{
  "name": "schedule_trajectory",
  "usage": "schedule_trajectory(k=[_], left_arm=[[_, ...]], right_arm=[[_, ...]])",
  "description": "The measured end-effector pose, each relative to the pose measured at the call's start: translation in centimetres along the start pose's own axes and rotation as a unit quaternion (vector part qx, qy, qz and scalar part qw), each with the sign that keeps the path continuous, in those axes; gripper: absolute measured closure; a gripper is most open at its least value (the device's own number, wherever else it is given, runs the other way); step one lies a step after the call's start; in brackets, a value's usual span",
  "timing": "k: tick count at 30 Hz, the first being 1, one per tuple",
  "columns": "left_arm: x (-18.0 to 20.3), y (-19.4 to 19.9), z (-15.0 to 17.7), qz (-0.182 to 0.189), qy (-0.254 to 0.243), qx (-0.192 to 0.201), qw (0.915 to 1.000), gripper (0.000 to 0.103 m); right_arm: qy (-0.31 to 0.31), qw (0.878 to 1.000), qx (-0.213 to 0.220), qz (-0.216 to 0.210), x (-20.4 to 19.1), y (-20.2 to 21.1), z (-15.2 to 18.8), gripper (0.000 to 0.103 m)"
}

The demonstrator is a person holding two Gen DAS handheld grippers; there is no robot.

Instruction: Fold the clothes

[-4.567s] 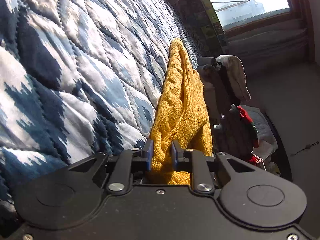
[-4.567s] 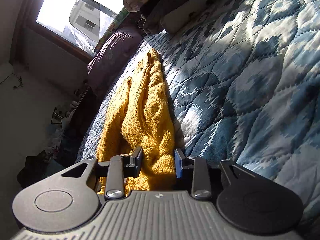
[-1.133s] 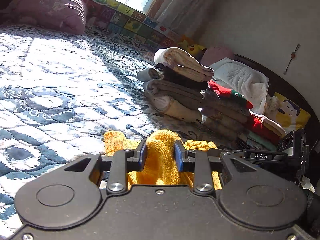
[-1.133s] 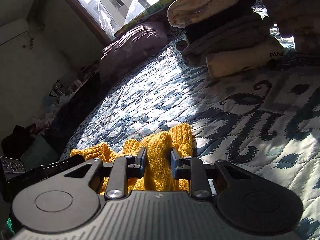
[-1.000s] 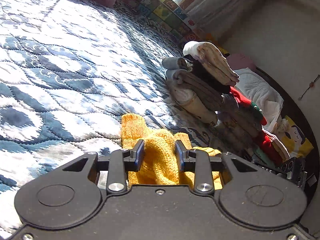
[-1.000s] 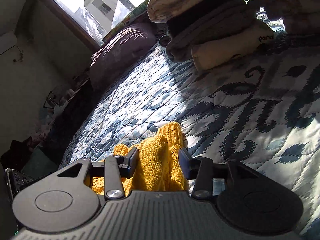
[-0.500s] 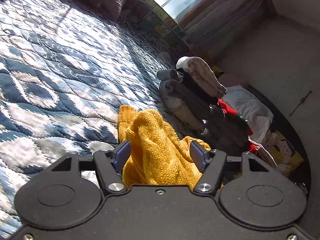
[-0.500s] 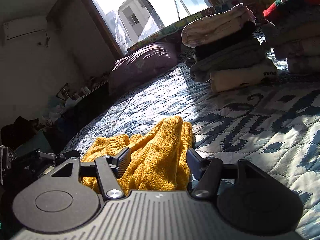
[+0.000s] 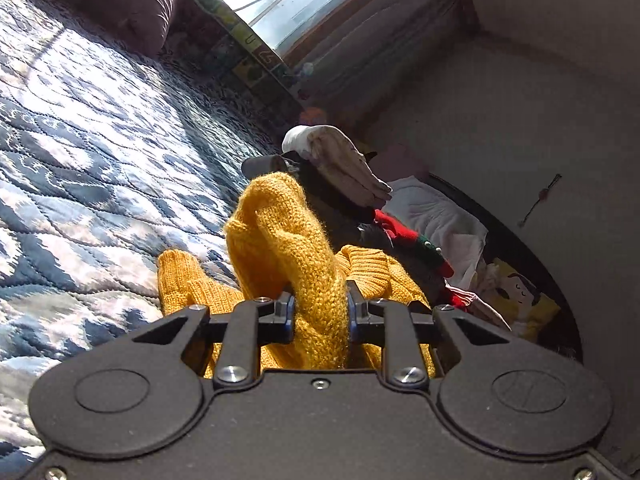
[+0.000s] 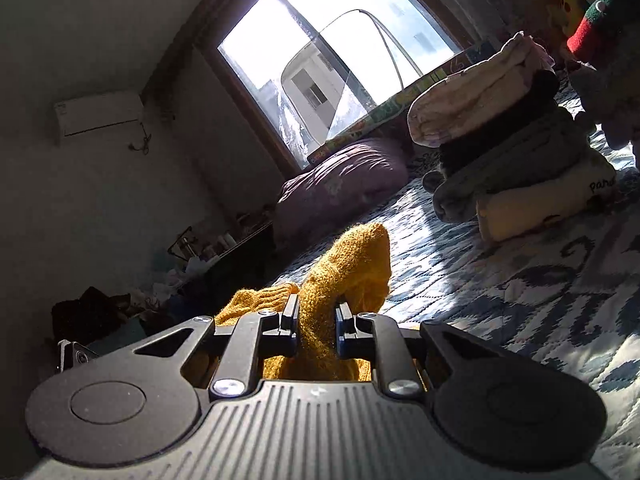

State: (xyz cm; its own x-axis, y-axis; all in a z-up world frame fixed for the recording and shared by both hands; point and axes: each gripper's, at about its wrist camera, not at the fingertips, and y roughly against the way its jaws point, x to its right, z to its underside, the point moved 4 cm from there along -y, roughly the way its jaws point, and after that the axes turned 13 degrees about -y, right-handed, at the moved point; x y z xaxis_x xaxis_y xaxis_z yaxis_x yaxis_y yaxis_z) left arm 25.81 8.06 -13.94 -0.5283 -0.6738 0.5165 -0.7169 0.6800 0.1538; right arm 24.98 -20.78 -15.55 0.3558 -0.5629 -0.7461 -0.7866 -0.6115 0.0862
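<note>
Half a second back both sets of jaws stood wide around the yellow sweater (image 9: 280,236); now we see them closed in on it again, each pinching a thick fold. Our left gripper (image 9: 320,314) clamps a rounded hump of the knit, which rises in front of the fingers and bends over toward the far clothes, while looser ribbed parts lie to either side on the quilt (image 9: 88,152). Our right gripper (image 10: 317,322) squeezes a narrower ridge of the same sweater (image 10: 348,264), which stands up ahead of the fingers to a blunt, fuzzy tip.

The sweater is a chunky cable knit, mustard yellow, with ribbed edging and stray fibres catching the sun. The quilt beneath is stitched in wavy lines, printed in dark blue and white, and puffy between the seams. A stack of folded clothes (image 10: 516,148) sits further up the bed, soft rolls in cream, black, grey and beige, with a plum-coloured pillow (image 10: 340,188) by the window (image 10: 332,60).

Both black gripper bodies hide the near part of the sweater, so we cannot tell how much of it lies under them or how it is folded there. The clutter beside the bed in the right wrist view is too dark to make out. A red and green knitted item (image 9: 412,240) shows only in part behind the sweater.
</note>
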Motion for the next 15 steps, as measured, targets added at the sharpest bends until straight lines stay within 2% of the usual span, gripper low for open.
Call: schedule_trajectory(k=[2,5,7,10,12,14,15], left_arm=[[-1.0,-1.0,-0.1,-0.006,0.001,-0.004,1.0000,0.082],[-3.2,-3.1,1.4,-0.046,0.009,-0.064,0.9969,0.082],[-4.2,-3.5,2.2,-0.048,0.028,-0.070,0.9960,0.078],[-4.0,-2.9,2.0,-0.053,0.026,-0.069,0.9959,0.077],[-3.5,-2.2,1.7,-0.064,0.019,-0.068,0.9955,0.076],[-2.6,-0.9,1.1,-0.087,0.000,-0.049,0.9949,0.061],[-1.8,-0.1,0.6,-0.109,-0.027,-0.039,0.9929,0.058]], right_arm=[[-0.018,0.999,-0.024,0.025,2.1,-1.8,0.3,0.085],[-0.045,0.996,-0.051,0.053,4.8,-3.5,1.1,0.085],[-0.048,0.995,-0.056,0.059,5.4,-3.7,1.5,0.085],[-0.039,0.996,-0.055,0.064,4.8,-3.5,1.4,0.083],[-0.023,0.996,-0.041,0.075,3.9,-2.5,1.3,0.077],[0.018,0.996,-0.015,0.089,2.4,-1.1,1.0,0.073],[0.044,0.995,-0.002,0.094,1.5,-0.4,0.9,0.073]])
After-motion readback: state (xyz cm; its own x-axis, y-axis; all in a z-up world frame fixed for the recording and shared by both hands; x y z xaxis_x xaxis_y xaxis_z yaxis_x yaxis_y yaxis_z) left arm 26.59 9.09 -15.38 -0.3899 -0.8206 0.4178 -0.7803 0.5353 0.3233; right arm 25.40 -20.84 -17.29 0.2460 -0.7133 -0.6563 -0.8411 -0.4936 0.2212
